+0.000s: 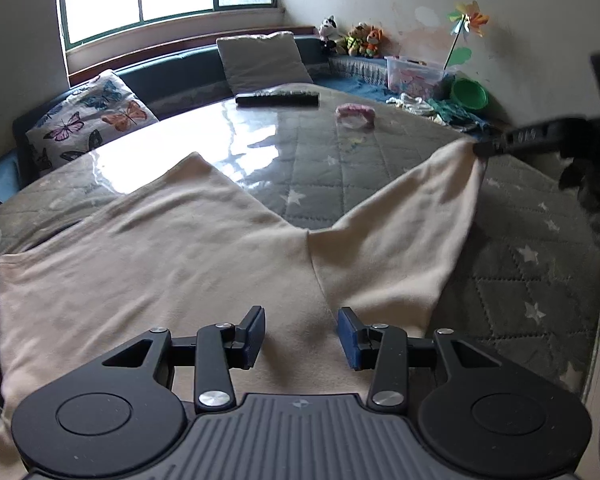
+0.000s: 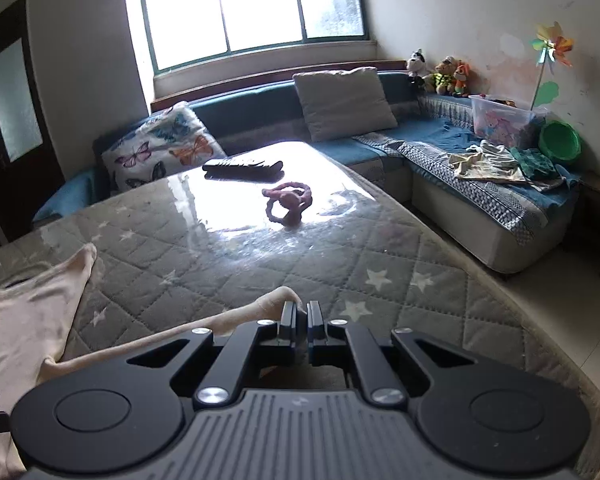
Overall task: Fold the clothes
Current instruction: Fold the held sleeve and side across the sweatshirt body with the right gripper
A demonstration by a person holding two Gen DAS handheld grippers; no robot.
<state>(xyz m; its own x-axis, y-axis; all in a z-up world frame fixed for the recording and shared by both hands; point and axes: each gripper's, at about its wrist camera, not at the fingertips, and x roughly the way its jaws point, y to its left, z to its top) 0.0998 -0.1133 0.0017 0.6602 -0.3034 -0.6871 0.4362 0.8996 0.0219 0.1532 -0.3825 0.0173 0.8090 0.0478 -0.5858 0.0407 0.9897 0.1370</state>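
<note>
The cream garment [image 1: 172, 264] is spread on the quilted table [image 1: 380, 168]. The left gripper [image 1: 302, 338] is held partly spread above it, nothing pinched. At two o'clock, a raised corner is clamped in the closed right gripper [image 2: 302, 318].

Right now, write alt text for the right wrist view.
The right gripper is shut on a tip of the cream cotton garment, which lies on a grey quilted star-patterned table cover. Beyond lie a black remote control and a pink ring toy.
</note>
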